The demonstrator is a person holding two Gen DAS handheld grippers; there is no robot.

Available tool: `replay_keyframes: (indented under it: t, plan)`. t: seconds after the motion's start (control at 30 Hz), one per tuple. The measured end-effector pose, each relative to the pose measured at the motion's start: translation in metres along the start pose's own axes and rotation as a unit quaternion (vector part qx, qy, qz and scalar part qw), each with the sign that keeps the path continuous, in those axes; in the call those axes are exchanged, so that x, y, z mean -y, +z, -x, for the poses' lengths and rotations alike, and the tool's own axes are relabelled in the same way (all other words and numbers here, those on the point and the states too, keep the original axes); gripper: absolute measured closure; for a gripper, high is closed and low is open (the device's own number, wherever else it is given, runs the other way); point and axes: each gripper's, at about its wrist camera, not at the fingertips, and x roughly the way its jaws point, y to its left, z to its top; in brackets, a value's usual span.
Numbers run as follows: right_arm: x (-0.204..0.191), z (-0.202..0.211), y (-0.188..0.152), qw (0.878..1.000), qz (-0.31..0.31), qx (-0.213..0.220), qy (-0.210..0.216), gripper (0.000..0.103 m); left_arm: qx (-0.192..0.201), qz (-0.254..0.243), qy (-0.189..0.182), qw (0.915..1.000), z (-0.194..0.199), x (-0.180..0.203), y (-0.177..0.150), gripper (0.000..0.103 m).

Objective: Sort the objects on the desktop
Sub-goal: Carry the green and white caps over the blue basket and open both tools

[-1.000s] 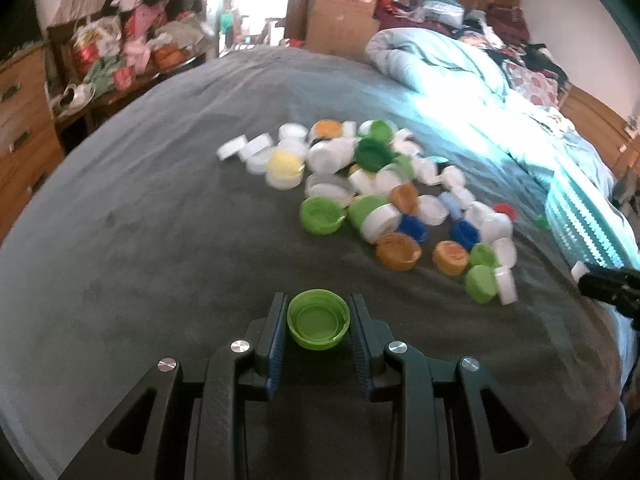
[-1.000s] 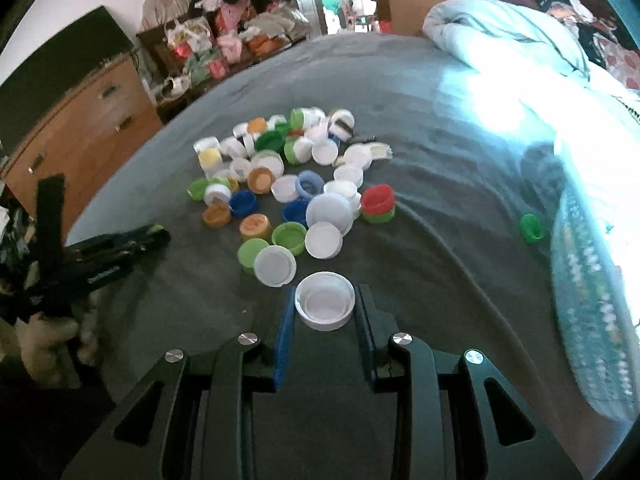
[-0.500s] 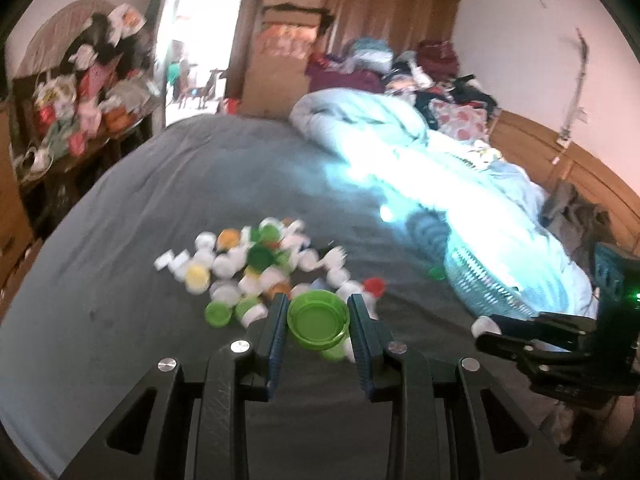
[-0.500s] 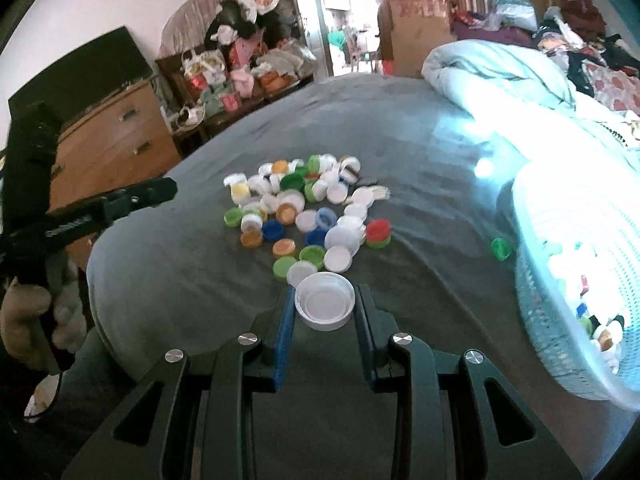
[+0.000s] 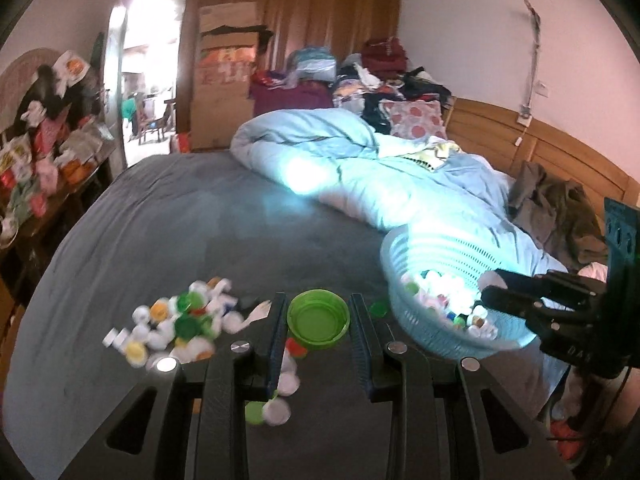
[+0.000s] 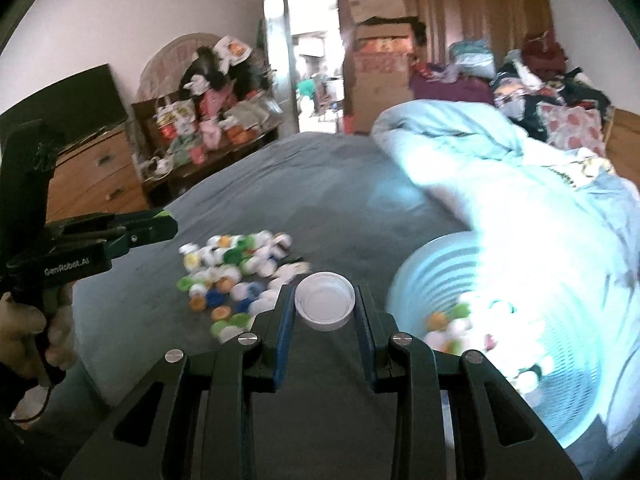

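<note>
While both grippers are held above the grey bed:
left gripper [image 5: 319, 322]: green cap [image 5: 318, 317] is clamped.
right gripper [image 6: 325, 307]: white cap [image 6: 325, 300] is clamped.
basket [image 5: 420, 248]: set right of cap pile [image 5: 176, 326], partly screened by right gripper.

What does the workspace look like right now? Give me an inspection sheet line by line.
Surface: grey bed cover, no desk.
Job's things: loose pile of bottle caps; light blue basket already holding caps.
Clutter: one green cap lying apart beside the basket.
Grippers: left gripper shut on a green cap; right gripper shut on a white cap.
Cables: nothing seen on the bed.
Surroundings: rumpled blue duvet, wooden dresser, cardboard boxes, open doorway.
</note>
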Motion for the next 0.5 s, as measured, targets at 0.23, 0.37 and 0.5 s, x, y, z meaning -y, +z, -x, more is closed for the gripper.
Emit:
replay_keyframes:
  t: [0.23, 0.37, 0.5]
  plan:
    - [0.046, 0.024, 0.018, 0.999, -0.016, 0.023, -0.039, 0.077, 0.008, -0.022, -0.015, 0.9996, -0.023, 0.038, 0.034, 0.071]
    - [0.066, 0.031, 0.021, 0.998, -0.022, 0.021, -0.053, 0.077, 0.003, -0.028, -0.029, 0.9992, -0.038, 0.059, 0.051, 0.071]
    - [0.082, 0.028, 0.022, 0.998, -0.029, 0.010, -0.059, 0.077, -0.010, -0.041, -0.039, 0.9984, -0.055, 0.080, 0.060, 0.071]
